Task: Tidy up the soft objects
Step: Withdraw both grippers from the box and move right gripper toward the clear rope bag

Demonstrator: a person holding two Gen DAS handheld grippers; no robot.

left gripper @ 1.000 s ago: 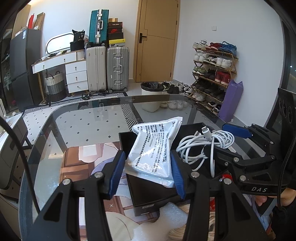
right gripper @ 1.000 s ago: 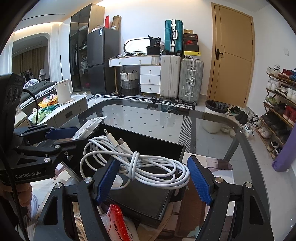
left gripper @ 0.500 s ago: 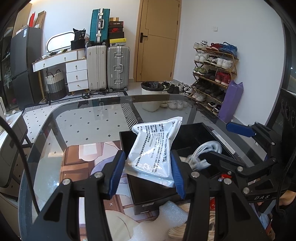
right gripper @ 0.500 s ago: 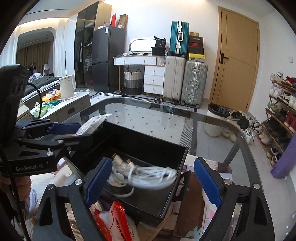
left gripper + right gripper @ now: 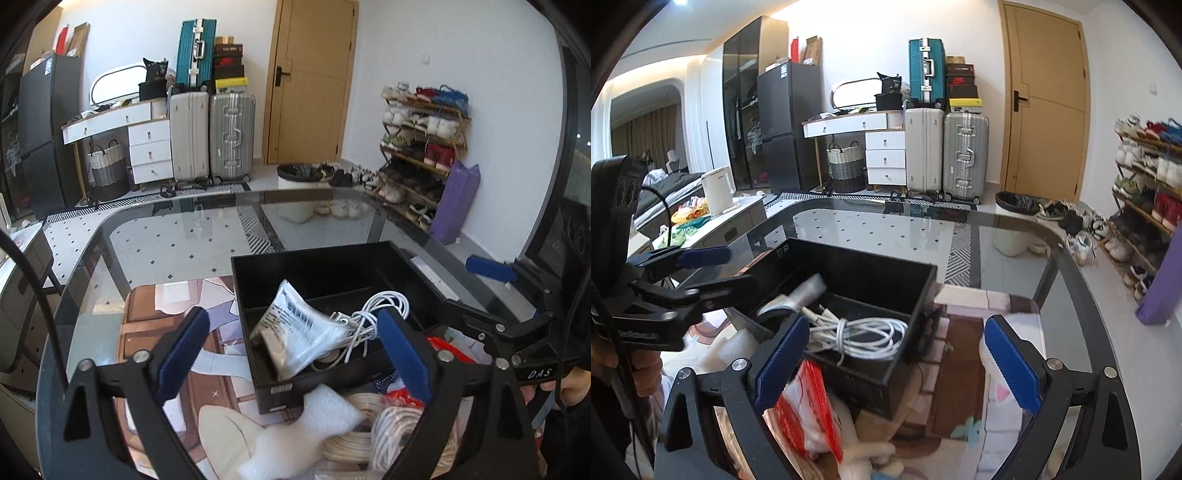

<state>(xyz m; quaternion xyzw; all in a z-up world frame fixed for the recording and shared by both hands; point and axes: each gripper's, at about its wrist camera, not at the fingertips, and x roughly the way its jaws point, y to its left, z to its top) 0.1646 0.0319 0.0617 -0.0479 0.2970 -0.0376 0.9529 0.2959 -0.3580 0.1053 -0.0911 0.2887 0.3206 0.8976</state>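
Note:
A black box (image 5: 332,266) stands on a printed mat on the glass table. Inside it a white printed packet (image 5: 303,328) leans on a coiled white cable (image 5: 384,310). My left gripper (image 5: 291,332) hovers over the box's near left part, jaws opening, pads clear of the packet. In the right wrist view the cable (image 5: 864,332) lies in the box (image 5: 871,258) with the packet (image 5: 809,291) behind it. My right gripper (image 5: 895,328) is just before the box, jaws opening wide, nothing between the pads. Each gripper shows in the other's view, left (image 5: 713,273) and right (image 5: 480,291).
Before the box lie white foam (image 5: 314,428), coils of pale rope (image 5: 369,435) and a red-and-white packet (image 5: 809,410). The mat (image 5: 177,302) covers the near table; bare glass (image 5: 177,251) runs to the curved far edge. A hand holds each gripper.
The left jaws sprang apart and the packet dropped into the box. The cable fell from the right gripper into the box, and that gripper widened and shifted slightly.

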